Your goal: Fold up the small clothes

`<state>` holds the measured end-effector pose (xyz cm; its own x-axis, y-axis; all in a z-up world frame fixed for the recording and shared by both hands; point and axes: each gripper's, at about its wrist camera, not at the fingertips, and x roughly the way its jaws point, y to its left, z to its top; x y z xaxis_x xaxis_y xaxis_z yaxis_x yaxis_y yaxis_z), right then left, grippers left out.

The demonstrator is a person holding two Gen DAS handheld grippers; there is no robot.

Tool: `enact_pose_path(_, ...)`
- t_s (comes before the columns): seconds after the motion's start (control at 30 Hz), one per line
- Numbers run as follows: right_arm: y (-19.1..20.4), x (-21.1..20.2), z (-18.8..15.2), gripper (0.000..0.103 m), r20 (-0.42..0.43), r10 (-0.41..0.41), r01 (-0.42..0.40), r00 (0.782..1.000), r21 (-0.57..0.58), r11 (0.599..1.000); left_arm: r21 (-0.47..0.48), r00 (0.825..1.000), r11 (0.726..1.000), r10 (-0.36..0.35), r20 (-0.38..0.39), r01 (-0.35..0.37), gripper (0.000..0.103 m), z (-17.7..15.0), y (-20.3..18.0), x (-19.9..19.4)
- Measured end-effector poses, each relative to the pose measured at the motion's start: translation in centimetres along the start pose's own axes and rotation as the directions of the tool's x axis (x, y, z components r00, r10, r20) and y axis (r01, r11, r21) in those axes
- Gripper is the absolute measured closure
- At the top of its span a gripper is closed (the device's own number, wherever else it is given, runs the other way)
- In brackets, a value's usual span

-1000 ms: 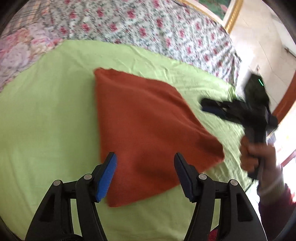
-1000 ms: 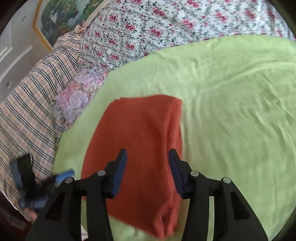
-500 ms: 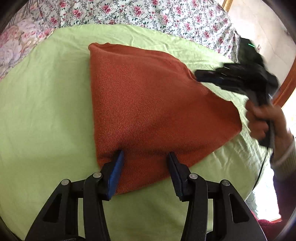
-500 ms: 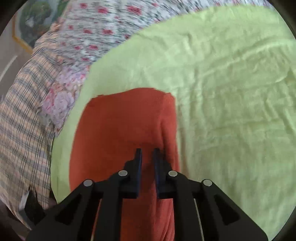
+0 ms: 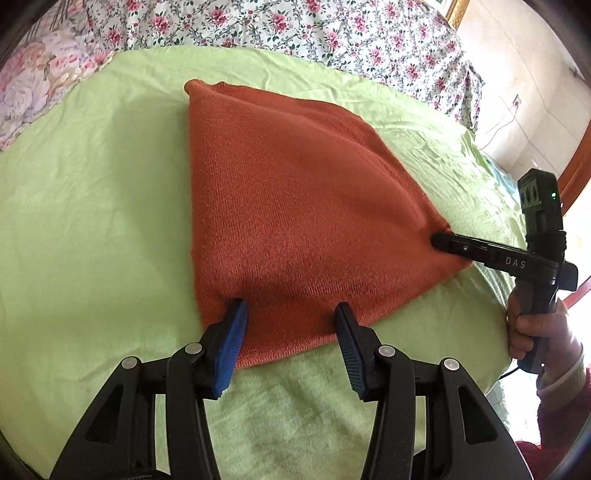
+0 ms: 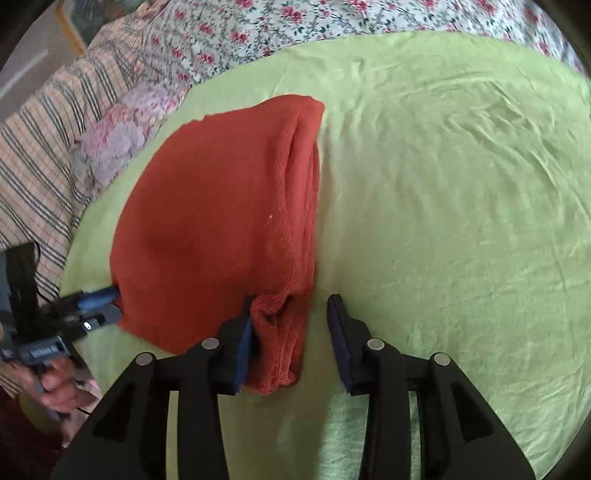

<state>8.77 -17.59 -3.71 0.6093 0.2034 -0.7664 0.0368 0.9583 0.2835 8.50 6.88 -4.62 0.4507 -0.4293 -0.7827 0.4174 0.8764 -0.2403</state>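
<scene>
Left hand-held gripper [image 5: 290, 314] part open, blue pads astride near hem of rust knit garment [image 5: 295, 206], not pinching. Right hand-held gripper [image 6: 291, 321] jaws opening, bunched garment corner between them against left pad. Garment lies flat on green sheet [image 5: 92, 184] of bed. Only right view shows doubled rolled edge of garment, plus plaid blanket [image 6: 40, 155] beyond it. Floral quilt [image 5: 295, 29] behind garment.

The right tongs [image 6: 290, 325] are opening over the orange knit cloth's [image 6: 207, 229] bunched corner on the green bedsheet [image 6: 443, 184].
</scene>
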Motion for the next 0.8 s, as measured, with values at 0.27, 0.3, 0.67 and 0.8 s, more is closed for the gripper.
enact_pose_path(0.27,1.1,0.3,0.0,0.065,0.010,-0.073,0.073,0.997,-0.074,0.995,-0.005,0.999,0.999,0.032,0.003,-0.032,0.052,-0.3,-0.4,-0.1)
enact_pose_path(0.3,1.3,0.5,0.2,0.065,0.009,-0.069,0.070,0.998,-0.070,0.995,-0.004,0.999,0.999,0.037,0.002,-0.037,0.052,-0.3,-0.5,-0.2)
enact_pose_path(0.67,1.9,-1.9,-1.4,0.064,0.037,-0.132,0.134,0.990,-0.053,0.990,-0.041,0.997,0.996,0.082,-0.010,-0.083,0.050,-1.4,-0.1,-2.4)
enact_pose_path(0.8,1.7,-4.2,-2.0,0.062,0.065,-0.136,0.137,0.989,-0.014,0.990,-0.071,0.991,0.989,0.133,-0.006,-0.133,0.046,-2.2,0.1,-3.7)
